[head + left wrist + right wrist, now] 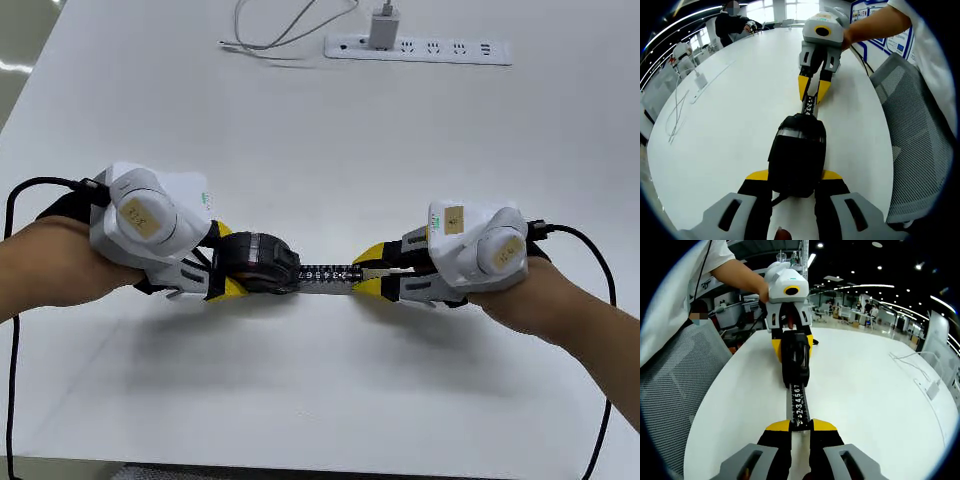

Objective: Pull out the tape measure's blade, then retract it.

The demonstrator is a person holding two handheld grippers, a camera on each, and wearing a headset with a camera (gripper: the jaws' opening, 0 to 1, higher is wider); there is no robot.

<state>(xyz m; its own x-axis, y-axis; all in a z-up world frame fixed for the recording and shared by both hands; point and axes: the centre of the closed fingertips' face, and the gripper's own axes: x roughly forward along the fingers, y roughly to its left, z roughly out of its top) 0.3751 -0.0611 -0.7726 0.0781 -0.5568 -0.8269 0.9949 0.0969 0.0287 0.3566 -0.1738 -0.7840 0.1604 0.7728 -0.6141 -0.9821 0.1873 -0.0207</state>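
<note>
Jaws of the left gripper [228,260] clamp the black case [258,262] of the tape measure [797,155] by its two sides, low at the white tabletop [320,130]; whether it touches I cannot tell. Those of the right gripper [368,270] pinch the end of the blade [330,273], with a short numbered stretch showing between the two grippers. The case looks rigid, chunky and fairly weighty, so its flat sides suit a firm hold. The blade is probably thin, springy and slick, best held at its tip and let back slowly. Count: one tape measure, one blade, two grippers, one power strip [418,46], one charger [385,28].
</note>
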